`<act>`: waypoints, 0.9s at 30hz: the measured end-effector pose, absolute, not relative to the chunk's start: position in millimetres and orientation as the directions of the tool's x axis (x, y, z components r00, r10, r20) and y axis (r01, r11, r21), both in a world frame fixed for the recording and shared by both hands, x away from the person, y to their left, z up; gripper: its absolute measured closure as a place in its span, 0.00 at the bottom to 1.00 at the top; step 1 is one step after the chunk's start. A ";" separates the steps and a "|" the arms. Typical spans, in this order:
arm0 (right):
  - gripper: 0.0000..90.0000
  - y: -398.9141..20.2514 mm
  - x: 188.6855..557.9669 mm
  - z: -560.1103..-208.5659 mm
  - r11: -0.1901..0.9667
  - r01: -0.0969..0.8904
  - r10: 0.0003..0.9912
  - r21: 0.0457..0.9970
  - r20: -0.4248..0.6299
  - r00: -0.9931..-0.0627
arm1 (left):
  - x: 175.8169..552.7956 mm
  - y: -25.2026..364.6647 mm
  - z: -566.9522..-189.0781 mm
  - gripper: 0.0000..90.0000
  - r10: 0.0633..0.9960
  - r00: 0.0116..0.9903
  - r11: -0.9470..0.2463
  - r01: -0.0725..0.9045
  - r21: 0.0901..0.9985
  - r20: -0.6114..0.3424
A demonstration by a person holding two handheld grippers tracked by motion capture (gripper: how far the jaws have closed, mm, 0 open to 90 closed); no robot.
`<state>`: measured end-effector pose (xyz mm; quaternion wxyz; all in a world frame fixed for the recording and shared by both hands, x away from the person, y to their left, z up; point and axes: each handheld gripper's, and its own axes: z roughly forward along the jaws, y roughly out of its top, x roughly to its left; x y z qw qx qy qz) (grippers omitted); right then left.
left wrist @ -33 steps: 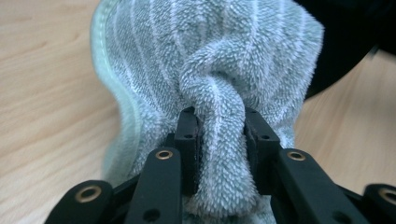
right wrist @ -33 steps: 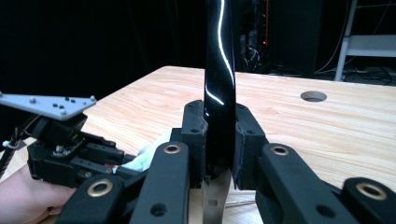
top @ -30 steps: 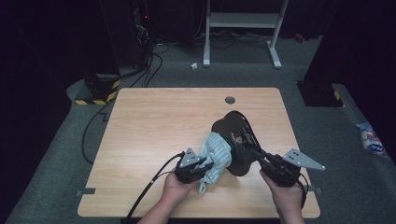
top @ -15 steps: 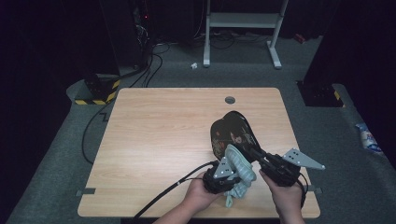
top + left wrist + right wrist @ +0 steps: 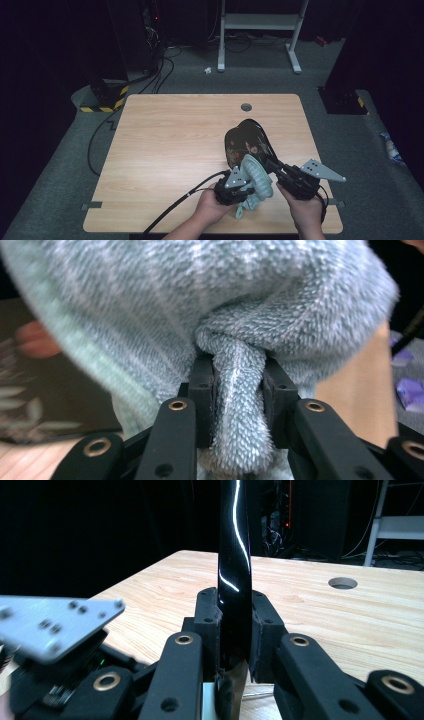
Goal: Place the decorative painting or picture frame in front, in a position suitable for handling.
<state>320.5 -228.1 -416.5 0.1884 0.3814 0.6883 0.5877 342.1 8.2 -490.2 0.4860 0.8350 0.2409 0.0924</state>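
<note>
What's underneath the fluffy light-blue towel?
The fluffy light-blue towel, pinched by the left gripper, lies against the glossy black decorated plate that the right gripper clamps. The plate's near part is covered.

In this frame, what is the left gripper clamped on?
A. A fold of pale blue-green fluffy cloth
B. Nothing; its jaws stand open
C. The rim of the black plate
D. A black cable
A: in the left gripper view the left gripper has both jaws pressed on a bunched fold of the fluffy cloth, while the right gripper holds the black plate by its rim.
</note>
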 end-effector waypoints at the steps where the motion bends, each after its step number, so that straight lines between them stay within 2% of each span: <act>1: 0.87 -228.0 320.6 -416.8 0.018 0.305 0.746 0.952 0.191 -0.638 | 345.8 12.3 -491.5 0.80 0.509 0.856 -0.402 0.328 0.855 -0.089; 8: 0.87 -227.3 321.0 -416.6 0.020 0.305 0.747 0.952 0.189 -0.637 | 381.8 42.7 -494.9 0.80 0.636 0.754 -0.311 0.442 0.841 -0.160; 12: 0.87 -226.6 321.1 -416.6 0.017 0.306 0.751 0.952 0.190 -0.632 | 391.2 48.2 -496.9 0.80 0.665 0.725 -0.295 0.473 0.830 -0.176; 16: 0.87 -226.3 320.8 -416.4 0.019 0.306 0.752 0.952 0.189 -0.632 | 386.2 42.7 -496.5 0.81 0.653 0.740 -0.325 0.466 0.823 -0.161; 24: 0.87 -226.9 321.0 -417.0 0.015 0.305 0.751 0.952 0.191 -0.632 | 352.6 10.7 -481.6 0.80 0.518 0.844 -0.386 0.373 0.843 -0.136; 27: 0.87 -227.3 321.3 -417.2 0.014 0.306 0.750 0.952 0.192 -0.633 | 348.2 5.3 -478.8 0.80 0.499 0.859 -0.404 0.344 0.848 -0.111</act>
